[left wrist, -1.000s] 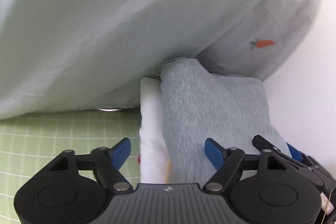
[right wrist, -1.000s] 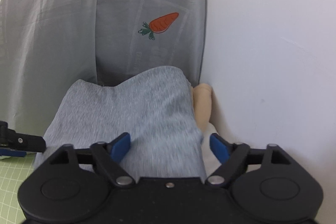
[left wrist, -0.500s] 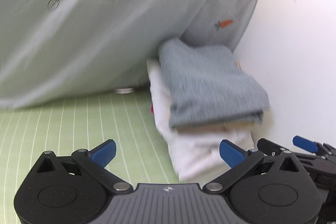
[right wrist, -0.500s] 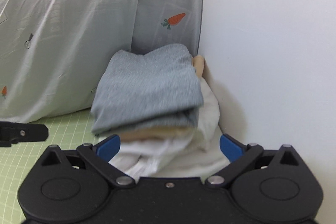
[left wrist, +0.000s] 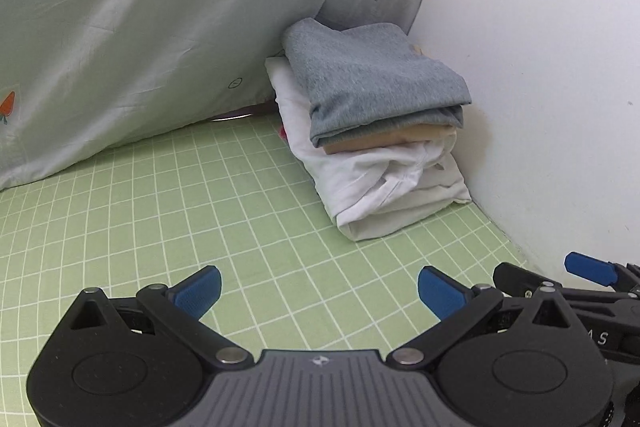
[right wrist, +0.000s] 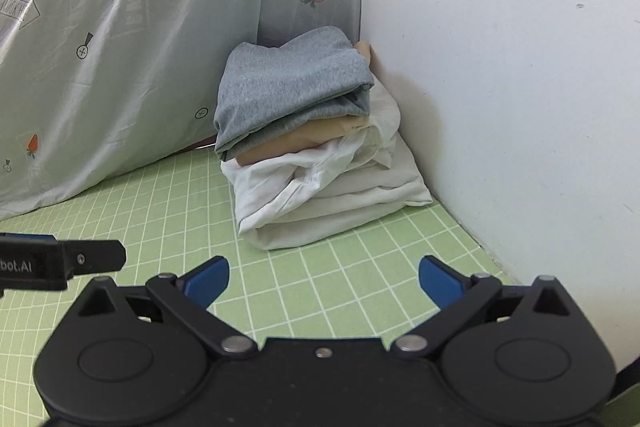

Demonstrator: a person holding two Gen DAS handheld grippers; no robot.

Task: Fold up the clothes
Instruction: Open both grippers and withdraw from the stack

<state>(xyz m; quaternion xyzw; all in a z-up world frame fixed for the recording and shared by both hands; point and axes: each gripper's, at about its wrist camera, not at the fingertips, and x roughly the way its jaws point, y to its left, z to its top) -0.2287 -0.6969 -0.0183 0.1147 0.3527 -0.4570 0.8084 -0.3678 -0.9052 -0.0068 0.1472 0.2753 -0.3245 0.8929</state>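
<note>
Now both tools stand empty: the left gripper [left wrist: 318, 291] and the right gripper [right wrist: 324, 281] have their jaws spread wide over the green checked sheet [left wrist: 192, 195], nothing between them. Folded clothes sit stacked at the sheet's far right corner against the white wall [right wrist: 500, 67]: grey garment [right wrist: 288, 83] on top, beige piece [right wrist: 304, 139], white bundle [right wrist: 332, 195] beneath, beside a carrot-print cover [right wrist: 140, 47].

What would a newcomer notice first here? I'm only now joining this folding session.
The eye goes to the stack of folded clothes in the corner against the white wall: a grey garment on top, a tan one under it, white ones at the bottom. Left of it hangs a pale carrot-print sheet, and in front, over the green grid mat, both the left gripper and the right gripper stand open and empty.
</note>
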